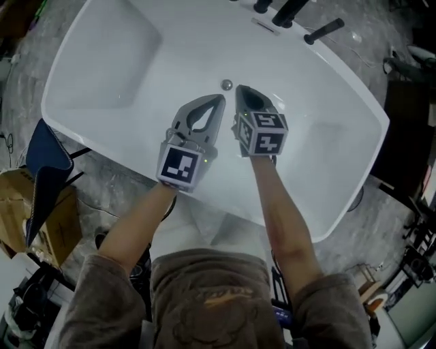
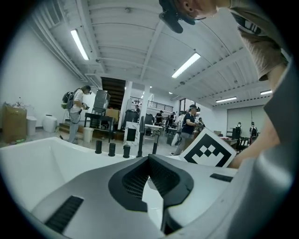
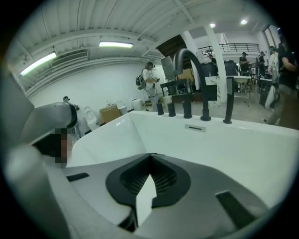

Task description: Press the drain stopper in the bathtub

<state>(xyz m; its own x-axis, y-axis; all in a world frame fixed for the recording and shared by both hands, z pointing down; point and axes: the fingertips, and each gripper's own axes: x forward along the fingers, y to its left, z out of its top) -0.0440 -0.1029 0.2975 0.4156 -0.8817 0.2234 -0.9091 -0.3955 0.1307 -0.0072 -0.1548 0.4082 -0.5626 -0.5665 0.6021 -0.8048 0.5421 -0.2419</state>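
Head view, nearest: both forearms (image 1: 283, 211) reach down from the tub's (image 1: 88, 88) near rim into the white basin. Left gripper (image 1: 219, 100) and right gripper (image 1: 240, 89) sit side by side, close but apart, over the tub floor, tips pointing toward the far wall.

Left gripper view: the jaws of this gripper (image 2: 148, 158) are pressed together at the tips, nothing between them. The right one's marker cube (image 2: 209, 151) shows just beside it.

Right gripper view: the jaws of this gripper (image 3: 150, 155) are also closed tip to tip and empty, with bare tub wall (image 3: 219, 149) ahead.

Stopper (image 1: 227, 85), small round metal, lies on the tub floor just past both tips, nearer the right one. Can't tell whether there is contact.

Farther: black faucet (image 1: 293, 8) and fittings stand on the far rim. Beyond them, workshop with people (image 2: 74, 112) standing.
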